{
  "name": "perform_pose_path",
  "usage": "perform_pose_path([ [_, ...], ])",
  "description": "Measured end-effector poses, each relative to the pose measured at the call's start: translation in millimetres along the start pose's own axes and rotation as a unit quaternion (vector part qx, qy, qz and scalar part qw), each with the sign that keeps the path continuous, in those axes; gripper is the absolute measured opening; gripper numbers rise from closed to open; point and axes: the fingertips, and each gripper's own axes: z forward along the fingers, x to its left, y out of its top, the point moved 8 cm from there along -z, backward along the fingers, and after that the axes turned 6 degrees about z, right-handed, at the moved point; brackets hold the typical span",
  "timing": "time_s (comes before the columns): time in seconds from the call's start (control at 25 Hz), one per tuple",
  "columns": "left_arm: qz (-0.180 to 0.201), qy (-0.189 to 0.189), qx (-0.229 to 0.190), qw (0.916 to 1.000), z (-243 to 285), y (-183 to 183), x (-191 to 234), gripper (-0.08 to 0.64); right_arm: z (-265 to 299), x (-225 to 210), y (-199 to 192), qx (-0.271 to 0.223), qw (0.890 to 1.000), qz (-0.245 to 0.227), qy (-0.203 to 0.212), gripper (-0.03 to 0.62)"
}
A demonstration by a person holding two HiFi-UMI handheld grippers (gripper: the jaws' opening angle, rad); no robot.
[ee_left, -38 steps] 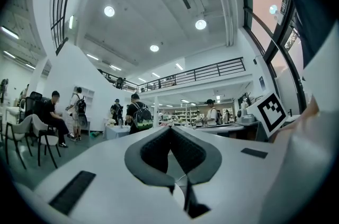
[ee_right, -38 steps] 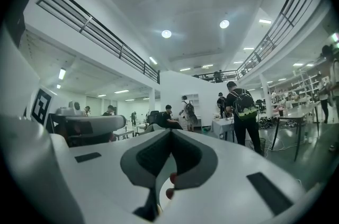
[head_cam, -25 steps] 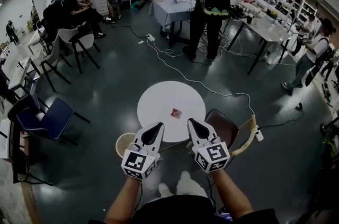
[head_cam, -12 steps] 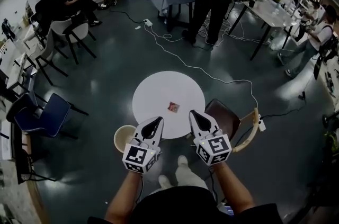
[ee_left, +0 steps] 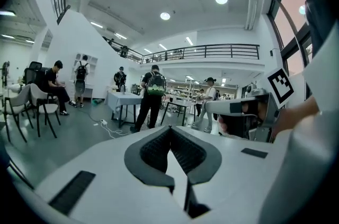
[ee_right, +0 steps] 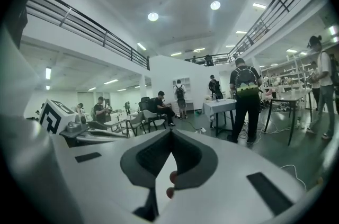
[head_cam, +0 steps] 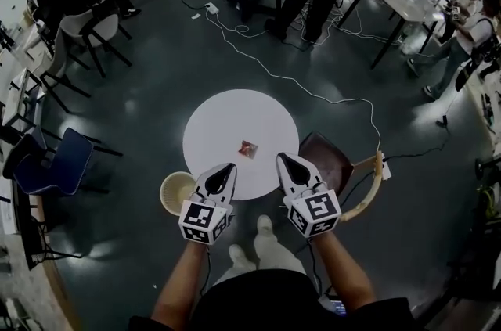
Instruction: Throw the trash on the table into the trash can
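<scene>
A small red piece of trash (head_cam: 248, 149) lies near the middle of the round white table (head_cam: 227, 114). On the floor at the table's near left stands a round beige trash can (head_cam: 163, 193). Both grippers hang side by side over the table's near edge, pointing forward. My left gripper (head_cam: 225, 169) is shut and empty, its jaws meeting tip to tip in the left gripper view (ee_left: 170, 129). My right gripper (head_cam: 282, 160) is also shut with nothing held (ee_right: 170, 133). The trash lies just ahead, between the two.
A brown chair (head_cam: 330, 167) with a curved wooden back stands at the table's right. A blue chair (head_cam: 48, 165) is far left. A white cable (head_cam: 313, 95) runs across the dark floor. People, tables and chairs fill the back of the room.
The view has moved forward and tipped down: table, trash and can now sit closer, with the can more exposed. Both grippers keep their place and stay shut.
</scene>
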Motion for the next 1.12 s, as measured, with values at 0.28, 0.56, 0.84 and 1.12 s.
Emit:
perform_pose_path([
  [0.28, -0.020, -0.004, 0.036, 0.9991, 38, -32, 10, 0.009, 21, -28, -23, 0.026, 1.000, 0.012, -0.002, 0.017],
  [0.56, -0.034, -0.005, 0.073, 0.9967, 72, -63, 17, 0.009, 39, -55, -46, 0.047, 0.998, 0.029, -0.004, 0.017],
  [0.84, -0.043, -0.002, 0.105, 0.9935, 97, -100, 29, 0.011, 59, -74, -73, 0.067, 0.997, 0.040, -0.005, 0.017],
  [1.12, -0.061, -0.005, 0.138, 0.9886, 118, -135, 37, 0.081, 73, -88, -100, 0.091, 0.995, 0.051, -0.005, 0.017],
])
